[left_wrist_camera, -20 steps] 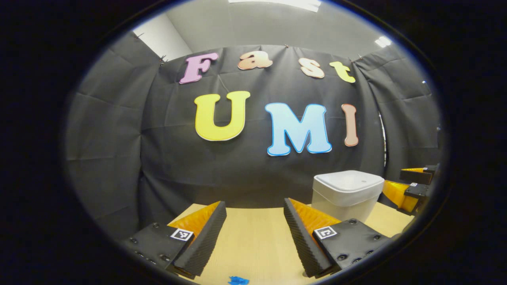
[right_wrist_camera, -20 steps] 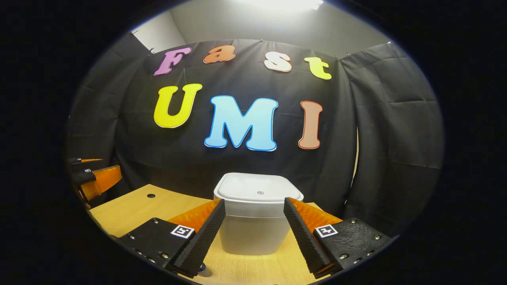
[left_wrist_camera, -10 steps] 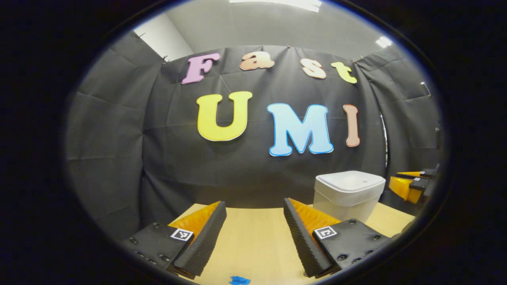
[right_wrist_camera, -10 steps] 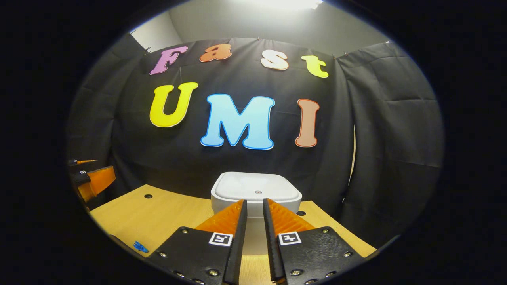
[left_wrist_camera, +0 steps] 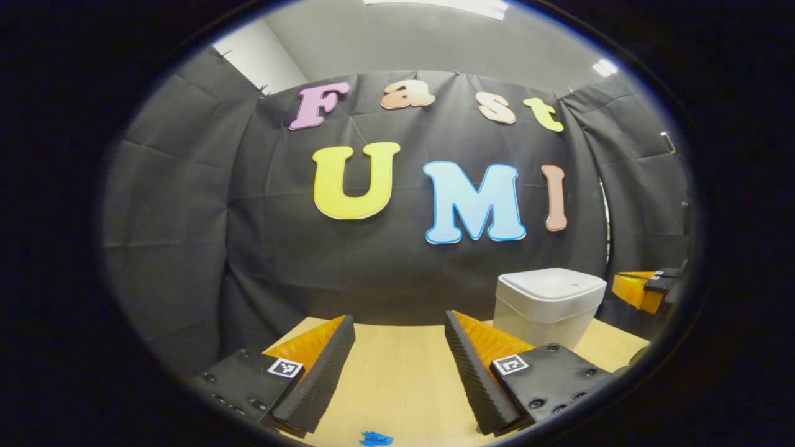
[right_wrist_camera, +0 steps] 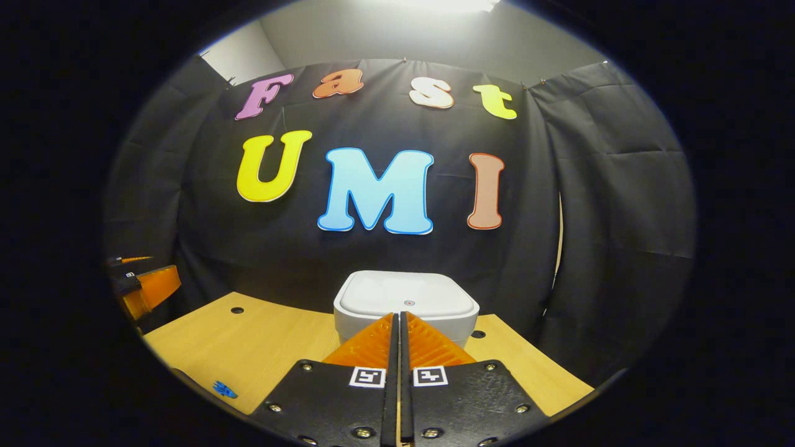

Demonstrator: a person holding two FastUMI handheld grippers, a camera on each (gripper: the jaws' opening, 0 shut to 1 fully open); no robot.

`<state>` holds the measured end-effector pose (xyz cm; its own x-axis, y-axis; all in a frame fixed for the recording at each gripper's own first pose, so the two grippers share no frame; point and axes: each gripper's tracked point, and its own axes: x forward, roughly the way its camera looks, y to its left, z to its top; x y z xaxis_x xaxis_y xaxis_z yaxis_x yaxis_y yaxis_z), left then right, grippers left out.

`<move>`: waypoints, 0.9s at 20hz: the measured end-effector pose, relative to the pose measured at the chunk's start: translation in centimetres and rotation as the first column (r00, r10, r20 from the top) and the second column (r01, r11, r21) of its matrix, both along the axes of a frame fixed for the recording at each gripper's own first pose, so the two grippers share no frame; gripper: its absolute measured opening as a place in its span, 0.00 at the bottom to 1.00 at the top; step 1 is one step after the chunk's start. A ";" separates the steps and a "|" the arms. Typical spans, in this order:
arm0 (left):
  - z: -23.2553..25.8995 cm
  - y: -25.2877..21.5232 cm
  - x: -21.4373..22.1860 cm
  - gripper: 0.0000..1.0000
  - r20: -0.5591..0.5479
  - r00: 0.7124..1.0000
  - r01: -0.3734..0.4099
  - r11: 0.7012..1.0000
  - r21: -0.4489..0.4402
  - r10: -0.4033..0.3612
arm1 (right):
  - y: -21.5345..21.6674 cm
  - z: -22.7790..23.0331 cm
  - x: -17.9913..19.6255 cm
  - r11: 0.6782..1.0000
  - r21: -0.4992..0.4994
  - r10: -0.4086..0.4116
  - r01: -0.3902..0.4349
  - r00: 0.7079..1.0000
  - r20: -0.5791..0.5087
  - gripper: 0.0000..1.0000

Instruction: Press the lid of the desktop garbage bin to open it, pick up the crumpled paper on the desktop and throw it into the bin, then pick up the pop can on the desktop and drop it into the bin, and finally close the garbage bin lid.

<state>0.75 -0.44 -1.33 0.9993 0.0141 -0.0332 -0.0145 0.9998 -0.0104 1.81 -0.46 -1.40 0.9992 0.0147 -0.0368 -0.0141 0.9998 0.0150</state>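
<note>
We see the right gripper (right_wrist_camera: 398,323) with its two fingers pressed together, nothing between them, poised just in front of the white garbage bin (right_wrist_camera: 406,303), whose lid (right_wrist_camera: 407,293) lies flat and closed. Whether the tips touch the bin we cannot tell. The bin stands at the far edge of the wooden desktop (right_wrist_camera: 261,341), against the black cloth wall. Our left gripper (left_wrist_camera: 399,338) is spread wide over bare desktop, well to the left of the bin (left_wrist_camera: 549,304). A small blue mark (left_wrist_camera: 374,439) lies near it.
</note>
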 end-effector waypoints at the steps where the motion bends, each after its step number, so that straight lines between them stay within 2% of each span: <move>1: -0.1 0.0 -0.1 0.95 -0.001 1.000 0.001 1.000 -0.001 -0.001 | 0.1 0.1 0.3 1.000 -0.014 0.000 0.000 1.000 0.000 0.02; 5: -0.1 0.1 0.0 0.95 -0.003 1.000 -0.004 1.000 0.001 0.004 | 0.1 0.1 2.0 0.998 -0.056 0.009 -0.009 1.000 0.000 0.02; 10: -0.4 0.7 -0.2 0.95 -0.010 1.000 -0.022 1.000 0.006 0.022 | -0.5 0.2 4.6 1.000 -0.012 0.011 -0.011 1.000 0.002 0.02; 18: -0.6 2.0 -0.3 0.95 -0.022 0.998 -0.059 0.998 0.009 0.059 | -1.3 -1.1 8.6 1.000 -0.014 0.007 -0.007 0.999 -0.043 0.02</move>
